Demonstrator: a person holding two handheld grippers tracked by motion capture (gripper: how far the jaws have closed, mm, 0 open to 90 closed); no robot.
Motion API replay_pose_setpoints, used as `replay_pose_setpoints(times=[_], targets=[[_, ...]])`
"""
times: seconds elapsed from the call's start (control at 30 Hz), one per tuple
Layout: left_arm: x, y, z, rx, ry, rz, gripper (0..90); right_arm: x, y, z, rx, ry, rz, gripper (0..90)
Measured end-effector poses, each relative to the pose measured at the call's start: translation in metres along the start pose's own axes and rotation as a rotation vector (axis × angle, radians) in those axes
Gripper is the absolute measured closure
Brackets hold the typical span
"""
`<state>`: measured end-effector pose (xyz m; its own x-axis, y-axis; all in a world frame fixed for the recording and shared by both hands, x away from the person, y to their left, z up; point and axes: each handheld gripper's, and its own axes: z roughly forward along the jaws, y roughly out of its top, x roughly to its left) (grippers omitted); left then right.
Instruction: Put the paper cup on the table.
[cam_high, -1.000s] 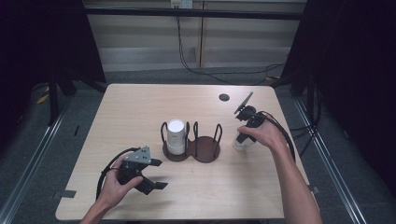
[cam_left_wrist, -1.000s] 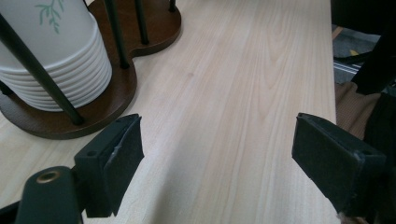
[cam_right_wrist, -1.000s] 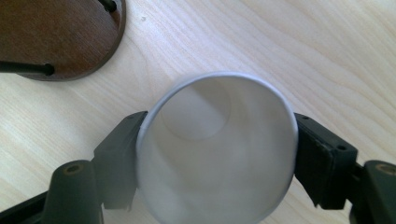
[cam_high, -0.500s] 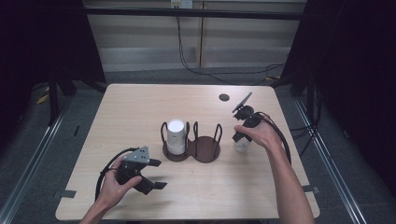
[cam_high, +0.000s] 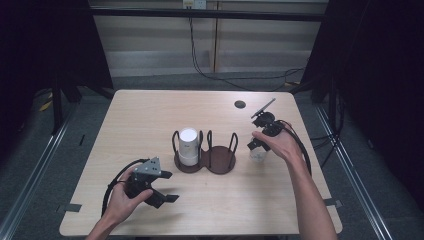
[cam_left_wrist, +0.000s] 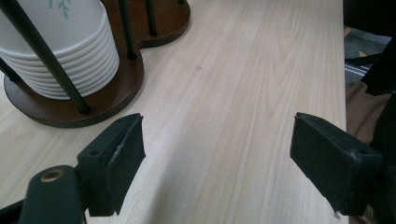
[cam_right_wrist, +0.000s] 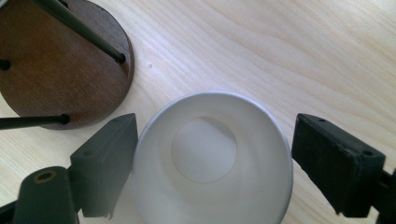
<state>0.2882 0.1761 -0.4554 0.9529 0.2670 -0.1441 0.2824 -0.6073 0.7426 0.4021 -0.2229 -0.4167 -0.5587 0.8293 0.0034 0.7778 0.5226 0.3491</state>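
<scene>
A pale wood-grain tabletop (cam_high: 150, 120) stands on a grey floor (cam_high: 30, 165), with dark curtains (cam_high: 380, 75) at both sides and a light wall panel (cam_high: 200, 50) behind, where a cable (cam_high: 197, 60) hangs down. A small black disc (cam_high: 240, 104) lies near the far edge.

At the middle sits a dark brown holder (cam_high: 205, 162) — 2 round bays joined, each ringed by thin black posts. The left bay carries a stack of white cups (cam_high: 188, 146); in the left gripper view its nested rims show in ridges and a bit of green leaf print marks the top cup. The right bay is bare wood.

A single white cup (cam_high: 258, 153) stands upright on the tabletop just right of the holder, apart from its base. The right claw (cam_right_wrist: 215, 158) is set down around it from above: the right gripper view looks into the cup's open mouth, the left jaw against or just beside the rim, the right jaw a little clear of it — open, not gripping.

The left claw (cam_left_wrist: 217, 163) is near the front-left of the tabletop, jaws wide apart over bare wood, holding nothing; the holder is beyond its left jaw.
</scene>
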Motion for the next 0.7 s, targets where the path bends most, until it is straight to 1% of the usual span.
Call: replay_pose_setpoints(times=[0.1,0.2,0.3,0.33,0.37,0.4,0.5,0.53,0.57,0.63,0.7], targets=[[0.000,0.000,0.000,-0.005,-0.001,-0.005,17.7,-0.001,-0.001,-0.004,-0.037,0.018,0.025,14.4],[0.001,0.000,0.000,0.000,-0.001,-0.002,17.7,-0.002,-0.003,-0.008,-0.073,0.012,0.039,14.0],[0.002,-0.001,0.000,-0.005,0.002,-0.013,17.7,0.000,-0.004,-0.012,-0.111,0.008,0.050,14.0],[0.003,-0.001,-0.001,-0.004,0.001,-0.010,17.7,0.000,-0.004,-0.013,-0.126,0.010,0.046,13.9],[0.003,-0.001,-0.001,-0.014,0.002,-0.024,17.7,0.000,-0.005,-0.014,-0.142,0.009,0.049,13.9],[0.003,-0.002,-0.001,-0.014,0.003,-0.025,17.7,0.000,-0.006,-0.015,-0.155,0.014,0.055,13.9],[0.004,-0.003,-0.001,-0.019,0.015,-0.032,17.7,-0.001,-0.008,-0.018,-0.207,0.017,0.074,14.0],[0.004,-0.003,-0.002,-0.013,0.021,-0.032,17.7,-0.001,-0.010,-0.020,-0.224,0.022,0.083,14.1],[0.004,-0.003,-0.001,-0.023,0.021,-0.035,17.7,-0.001,-0.011,-0.021,-0.248,0.029,0.091,14.2],[0.005,-0.003,-0.002,-0.030,0.025,-0.044,17.7,0.000,-0.013,-0.024,-0.281,0.024,0.096,14.4],[0.005,-0.003,-0.002,-0.029,0.027,-0.040,17.7,0.002,-0.014,-0.025,-0.312,0.033,0.111,15.0]])
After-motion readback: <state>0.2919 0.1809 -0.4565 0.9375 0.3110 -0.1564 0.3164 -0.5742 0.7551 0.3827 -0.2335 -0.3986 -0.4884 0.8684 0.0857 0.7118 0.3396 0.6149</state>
